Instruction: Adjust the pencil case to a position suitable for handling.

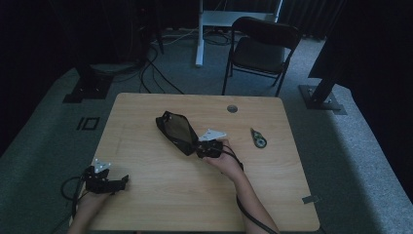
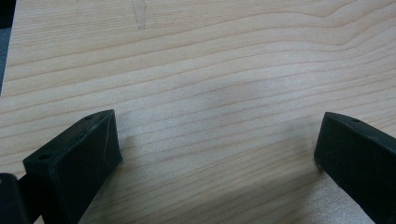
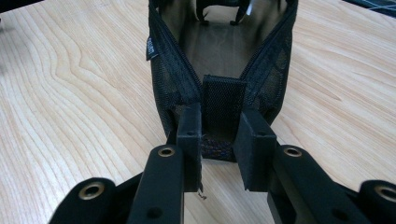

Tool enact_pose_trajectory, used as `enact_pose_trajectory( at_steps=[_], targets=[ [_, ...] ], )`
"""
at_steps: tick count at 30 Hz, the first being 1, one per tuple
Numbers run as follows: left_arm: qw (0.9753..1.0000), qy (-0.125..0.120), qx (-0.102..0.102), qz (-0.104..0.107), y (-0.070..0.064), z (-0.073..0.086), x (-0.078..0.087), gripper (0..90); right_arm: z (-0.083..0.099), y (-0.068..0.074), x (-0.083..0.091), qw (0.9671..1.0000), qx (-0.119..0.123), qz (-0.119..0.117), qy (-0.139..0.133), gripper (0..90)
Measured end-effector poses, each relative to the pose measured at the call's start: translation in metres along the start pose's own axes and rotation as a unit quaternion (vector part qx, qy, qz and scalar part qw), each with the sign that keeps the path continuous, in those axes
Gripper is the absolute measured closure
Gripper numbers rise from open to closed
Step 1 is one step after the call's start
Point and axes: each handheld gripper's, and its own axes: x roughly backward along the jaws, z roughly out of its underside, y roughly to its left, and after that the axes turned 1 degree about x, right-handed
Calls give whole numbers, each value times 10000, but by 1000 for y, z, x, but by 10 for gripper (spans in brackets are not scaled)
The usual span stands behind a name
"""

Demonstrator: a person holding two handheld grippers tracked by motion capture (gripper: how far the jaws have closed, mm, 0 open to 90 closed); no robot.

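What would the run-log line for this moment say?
right tool: shut on black mesh pouch end tab, pouch open | left tool: open over bare table | correction tape: untouched

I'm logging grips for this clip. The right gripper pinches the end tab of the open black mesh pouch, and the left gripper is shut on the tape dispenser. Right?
Not quite. The left gripper holds nothing: the left gripper view shows its jaws wide apart over bare table. The tape dispenser lies untouched. The right gripper does pinch the black mesh pouch.
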Motion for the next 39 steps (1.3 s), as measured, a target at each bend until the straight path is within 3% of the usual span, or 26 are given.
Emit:
enact_pose_trajectory(
  at_steps=[23, 39],
  targets=[
    [10000, 2, 0, -1, 0, 0, 0, 4, 23, -16, 34, 9995, -169, 250, 69, 730],
    [10000, 0, 1, -1, 0, 0, 0, 4, 45, -30, 61, 9972, -464, 589, -24, 730]
  ],
)
